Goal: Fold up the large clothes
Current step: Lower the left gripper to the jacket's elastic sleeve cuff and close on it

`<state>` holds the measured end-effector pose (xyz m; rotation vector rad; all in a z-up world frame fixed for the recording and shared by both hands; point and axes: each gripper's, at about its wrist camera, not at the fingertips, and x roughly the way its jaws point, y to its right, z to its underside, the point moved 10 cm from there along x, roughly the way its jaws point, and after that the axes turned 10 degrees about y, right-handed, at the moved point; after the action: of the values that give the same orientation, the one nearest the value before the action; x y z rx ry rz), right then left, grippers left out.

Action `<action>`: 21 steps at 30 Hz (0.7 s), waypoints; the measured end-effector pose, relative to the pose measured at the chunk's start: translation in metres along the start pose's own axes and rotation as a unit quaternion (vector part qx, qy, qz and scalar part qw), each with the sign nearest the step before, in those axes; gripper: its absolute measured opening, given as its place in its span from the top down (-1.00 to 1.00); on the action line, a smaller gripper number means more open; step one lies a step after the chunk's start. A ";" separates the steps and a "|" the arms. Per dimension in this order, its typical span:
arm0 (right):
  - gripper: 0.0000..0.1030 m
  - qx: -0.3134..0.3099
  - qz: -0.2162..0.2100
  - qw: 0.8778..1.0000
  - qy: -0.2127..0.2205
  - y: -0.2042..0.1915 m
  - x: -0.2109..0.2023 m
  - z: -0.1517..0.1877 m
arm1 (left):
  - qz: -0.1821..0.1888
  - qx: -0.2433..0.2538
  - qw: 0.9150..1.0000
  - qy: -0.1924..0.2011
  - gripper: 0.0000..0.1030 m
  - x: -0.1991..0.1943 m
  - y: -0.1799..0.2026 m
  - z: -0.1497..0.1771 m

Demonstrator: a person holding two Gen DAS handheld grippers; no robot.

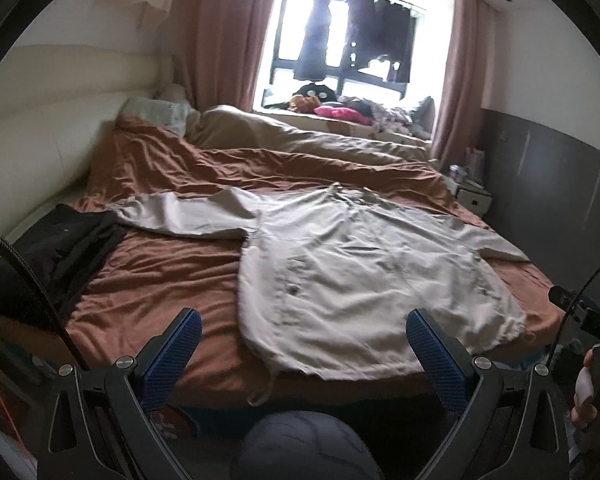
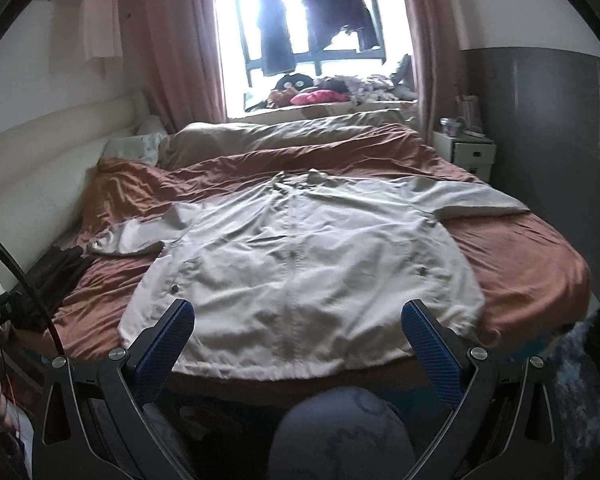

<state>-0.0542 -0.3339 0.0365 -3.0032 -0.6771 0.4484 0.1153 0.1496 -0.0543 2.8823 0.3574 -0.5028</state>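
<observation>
A large beige jacket (image 1: 364,272) (image 2: 300,264) lies spread flat, front up, on the brown bed cover, both sleeves stretched out to the sides and its hem at the near bed edge. My left gripper (image 1: 304,324) is open, hovering short of the hem with nothing between its blue pads. My right gripper (image 2: 298,316) is open too, held just before the middle of the hem, empty. The right gripper's body (image 1: 584,312) shows at the right edge of the left wrist view, with a hand on it.
A dark folded garment (image 1: 60,256) (image 2: 56,276) lies at the left of the bed (image 1: 172,276). A rumpled duvet and pillows fill the far half. A white nightstand (image 2: 468,152) stands at the right. A knee (image 2: 340,436) is below the grippers.
</observation>
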 end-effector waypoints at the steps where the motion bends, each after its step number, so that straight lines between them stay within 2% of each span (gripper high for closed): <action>1: -1.00 -0.003 -0.004 1.000 0.000 -0.002 0.010 -0.003 | -0.004 -0.004 1.000 0.000 -0.99 0.006 -0.007 -0.003; 12: -1.00 0.006 -0.052 0.998 -0.018 -0.017 0.120 -0.027 | -0.078 -0.035 0.996 -0.010 -0.99 0.072 -0.094 -0.036; 15: -1.00 0.008 -0.057 0.998 -0.020 -0.023 0.146 -0.034 | -0.102 -0.031 0.994 -0.017 -0.99 0.095 -0.116 -0.046; 21: -1.00 0.010 -0.066 0.997 -0.033 -0.033 0.199 -0.036 | -0.141 -0.052 0.988 -0.024 -0.99 0.133 -0.156 -0.064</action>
<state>0.1142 -0.2180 0.0200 -2.9128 -0.8636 0.5471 0.2143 0.3392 -0.0654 2.7260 0.7653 -0.5789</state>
